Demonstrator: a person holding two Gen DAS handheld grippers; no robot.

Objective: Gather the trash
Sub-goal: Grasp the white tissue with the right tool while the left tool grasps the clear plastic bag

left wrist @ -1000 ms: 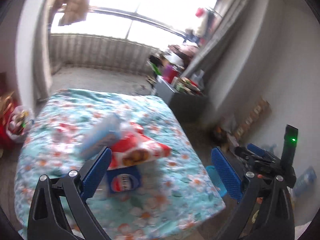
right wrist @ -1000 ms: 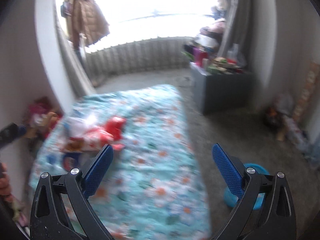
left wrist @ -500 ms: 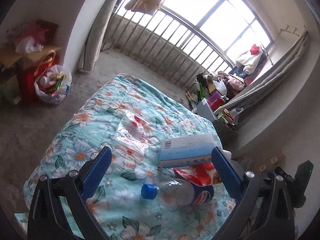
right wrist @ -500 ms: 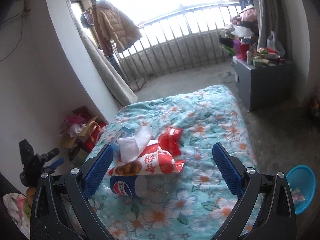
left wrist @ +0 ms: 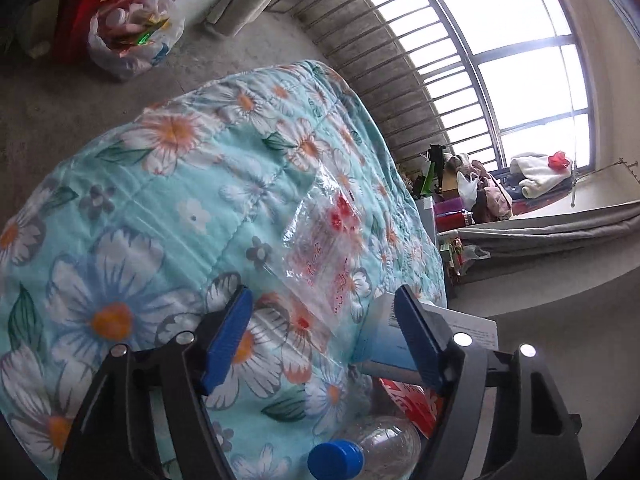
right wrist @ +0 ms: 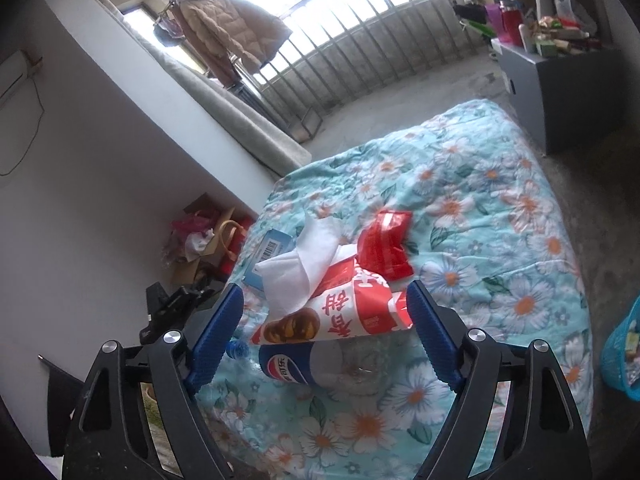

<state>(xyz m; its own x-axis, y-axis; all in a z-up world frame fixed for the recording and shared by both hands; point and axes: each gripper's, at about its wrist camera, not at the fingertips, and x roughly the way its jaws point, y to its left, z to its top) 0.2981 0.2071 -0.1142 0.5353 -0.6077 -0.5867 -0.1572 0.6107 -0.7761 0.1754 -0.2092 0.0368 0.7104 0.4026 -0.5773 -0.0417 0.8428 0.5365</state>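
Left wrist: clear wrapper (left wrist: 320,248) lies beyond the closing fingers (left wrist: 224,336).

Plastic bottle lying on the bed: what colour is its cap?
Blue. The clear plastic bottle's screw cap shows best in the left wrist view.

Puffy beige coat (right wrist: 232,32) hanging by barred window (left wrist: 520,64). Grey cabinet (right wrist: 560,96) piled with clutter, far side of floral quilt (right wrist: 500,220). Plastic bag (left wrist: 132,36) full of stuff on concrete floor (left wrist: 60,92).
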